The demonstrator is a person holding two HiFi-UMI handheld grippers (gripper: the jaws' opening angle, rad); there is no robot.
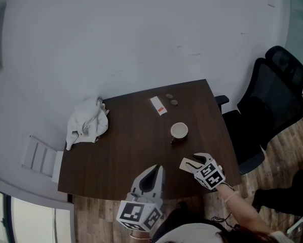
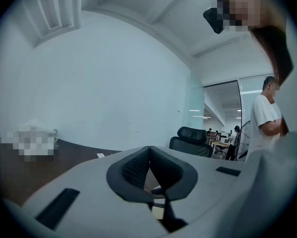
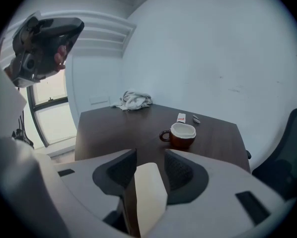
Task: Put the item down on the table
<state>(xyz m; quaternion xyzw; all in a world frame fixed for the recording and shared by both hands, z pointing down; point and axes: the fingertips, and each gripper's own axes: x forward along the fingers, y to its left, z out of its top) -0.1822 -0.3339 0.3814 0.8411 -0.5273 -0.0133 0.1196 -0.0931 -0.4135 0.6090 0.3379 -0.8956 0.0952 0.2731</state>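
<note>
**Right gripper (image 1: 192, 161) pinches a pale flat item (image 3: 151, 192) over the near right corner of a dark table (image 1: 126, 151).**
The item stands on edge between the pads, its long axis along the jaws and its far end towards the brown cup (image 1: 179, 130). Bare wood runs left from the cup to a white cloth (image 1: 88, 121) by the far left edge. A black chair (image 1: 273, 100) sits off the right edge. The left gripper (image 1: 156, 170), jaws pressed together, hovers at the front edge.
</note>
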